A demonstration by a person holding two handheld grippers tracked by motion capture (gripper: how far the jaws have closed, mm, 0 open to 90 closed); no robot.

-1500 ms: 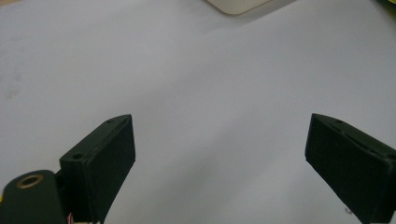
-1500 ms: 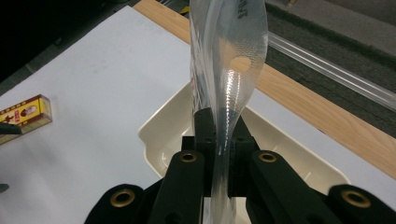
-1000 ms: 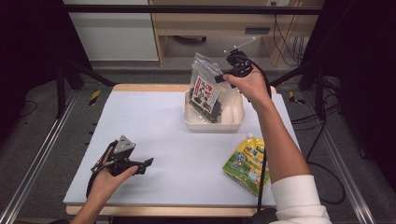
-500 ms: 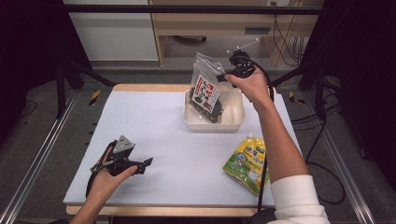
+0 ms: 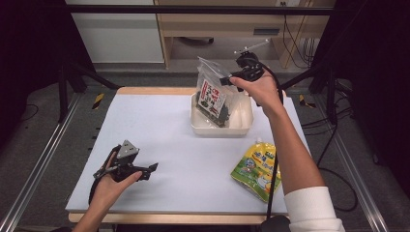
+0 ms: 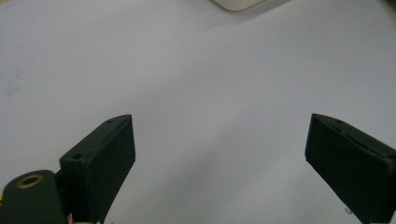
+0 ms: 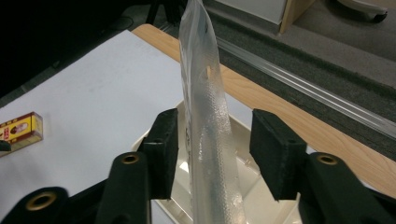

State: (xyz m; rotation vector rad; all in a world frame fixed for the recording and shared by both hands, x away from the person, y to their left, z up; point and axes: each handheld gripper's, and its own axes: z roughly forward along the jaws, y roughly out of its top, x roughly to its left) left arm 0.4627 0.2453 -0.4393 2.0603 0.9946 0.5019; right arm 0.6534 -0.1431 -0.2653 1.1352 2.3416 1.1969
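Right gripper view: right gripper (image 7: 212, 147) fingers just opening, apart; clear bag (image 7: 205, 116) top edge upright between, unpinched.

High view above the worktop's (image 5: 159, 125) 6 o'clock edge, facing forward and down, left tongs' camera close over bare worktop, right tongs' camera close behind the clear bag (image 7: 205, 121), tray (image 7: 243, 196) shared with high view

I'm holding the right gripper (image 5: 227, 81) raised at arm's length, forearm stretched forward — its jaws have just been opening and are standing apart. The left gripper (image 5: 151, 170) is resting low in my left hand (image 5: 113, 181), jaws spread wide.
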